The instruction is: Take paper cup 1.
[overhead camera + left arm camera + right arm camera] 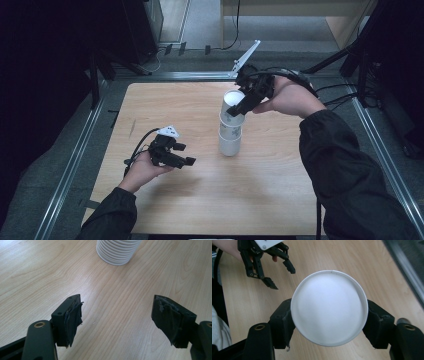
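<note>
Right tool (329,320) grips the top cup (329,307), seemingly above the stack (230,140).

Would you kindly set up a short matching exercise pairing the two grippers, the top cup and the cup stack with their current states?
Things:
1. left gripper
2. right gripper
3. top cup
4. cup stack

States:
A. standing on the table
B. held off the stack, open mouth showing
C. jaws open with nothing between them
D. jaws clamped on a cup's sides

Pairs: 1-C, 2-D, 3-B, 4-A
</note>
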A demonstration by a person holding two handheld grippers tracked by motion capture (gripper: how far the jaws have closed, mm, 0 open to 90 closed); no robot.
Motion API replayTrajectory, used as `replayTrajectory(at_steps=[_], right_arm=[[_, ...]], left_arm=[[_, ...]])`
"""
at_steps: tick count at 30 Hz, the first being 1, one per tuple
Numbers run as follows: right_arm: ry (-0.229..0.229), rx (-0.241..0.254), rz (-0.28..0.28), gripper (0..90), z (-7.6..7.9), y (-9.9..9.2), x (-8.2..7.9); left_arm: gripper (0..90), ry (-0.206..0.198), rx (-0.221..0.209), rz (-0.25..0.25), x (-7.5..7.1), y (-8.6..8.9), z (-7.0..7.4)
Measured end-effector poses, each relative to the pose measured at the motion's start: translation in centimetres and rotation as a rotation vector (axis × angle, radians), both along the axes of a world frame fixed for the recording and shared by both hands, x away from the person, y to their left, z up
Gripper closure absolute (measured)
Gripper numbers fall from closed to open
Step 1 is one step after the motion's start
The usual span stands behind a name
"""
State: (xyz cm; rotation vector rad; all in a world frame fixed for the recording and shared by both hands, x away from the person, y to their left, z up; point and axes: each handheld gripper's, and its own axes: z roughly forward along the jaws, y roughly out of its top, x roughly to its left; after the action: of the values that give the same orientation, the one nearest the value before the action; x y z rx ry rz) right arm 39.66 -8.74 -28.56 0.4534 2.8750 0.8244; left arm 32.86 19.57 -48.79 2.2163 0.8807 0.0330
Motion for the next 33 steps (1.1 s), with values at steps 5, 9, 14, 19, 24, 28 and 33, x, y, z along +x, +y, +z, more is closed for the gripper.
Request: replayTrajectory(at_steps=[5, 9, 14, 19, 24, 28, 33], right_arm=[[-0.003, 0.031, 0.006, 33.8, 1.5, -1.0, -1.3], [0.003, 0.004, 0.024, 33.8, 0.9, -1.7, -3.1], [0.011, 0.02, 0.054, 33.8, -0.4, -2.3, -4.3], [0.03, 0.033, 0.063, 33.9, -2.5, -2.9, -5.4], [0.049, 0.088, 0.08, 34.0, -4.7, -3.2, -6.0], [0.058, 0.124, 0.088, 34.0, -6.4, -3.2, -6.2], [0.078, 0.159, 0.077, 34.0, -8.9, -3.3, -6.1]], left_arm=[[23.1, 0.002, -0.002, 0.004, 0.0, 0.0, 0.0], [20.7, -0.001, -0.014, -0.005, -0.1, 0.0, 0.1], [19.7, -0.004, -0.014, -0.015, -0.2, -0.2, 0.2], [19.6, -0.01, -0.024, -0.023, -0.4, -0.4, 0.3], [19.6, -0.017, -0.026, -0.03, -0.5, -0.5, 0.5], [19.6, -0.02, -0.028, -0.036, -0.5, -0.6, 0.5], [19.6, -0.024, -0.04, -0.058, -0.5, -0.7, 0.6]])
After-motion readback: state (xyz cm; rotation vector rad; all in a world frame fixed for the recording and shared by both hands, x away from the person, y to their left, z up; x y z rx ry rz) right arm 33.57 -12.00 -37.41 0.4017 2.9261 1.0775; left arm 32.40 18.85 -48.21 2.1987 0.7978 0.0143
